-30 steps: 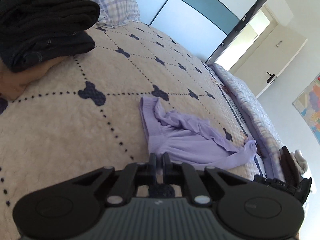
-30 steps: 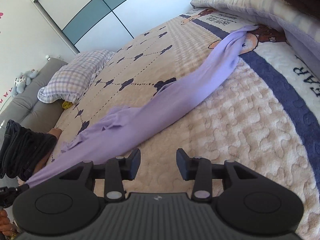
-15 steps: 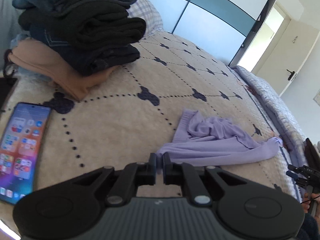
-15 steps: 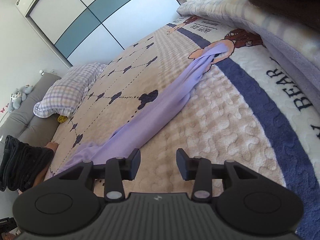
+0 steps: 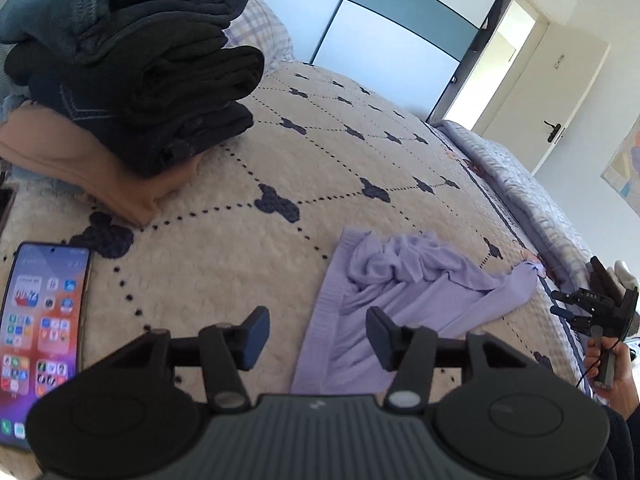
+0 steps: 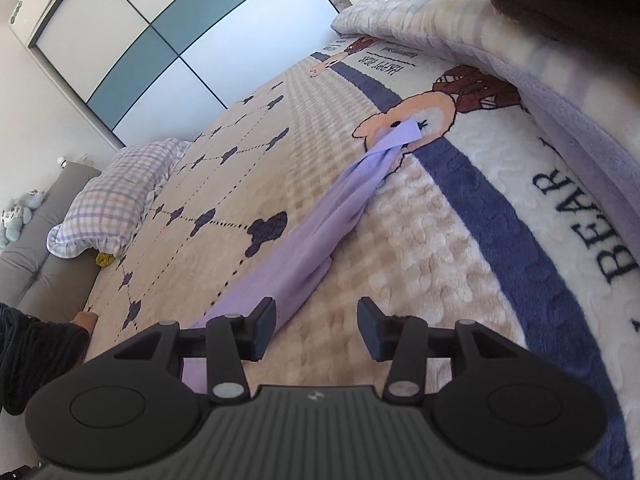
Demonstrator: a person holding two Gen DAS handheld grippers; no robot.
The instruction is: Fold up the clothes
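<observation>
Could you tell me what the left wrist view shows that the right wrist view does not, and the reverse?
Only the left wrist view shows the phone lying screen-up, the doorway, the bunched waist end of the lilac garment and the right gripper in a hand. Only the right wrist view shows the bear print under the garment's far tip, the BEAR lettering and the grey sofa. Both share the lilac garment, the patterned bedspread, the checked pillow, the folded stack and the wardrobe doors. Each gripper's jaws are opening, nothing clamped.

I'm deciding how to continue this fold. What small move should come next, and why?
Probably spread the lilac garment flat first: it lies bunched and stretched across the bedspread, and both hand-held grippers, left and right, are opening, gripping nothing.
</observation>
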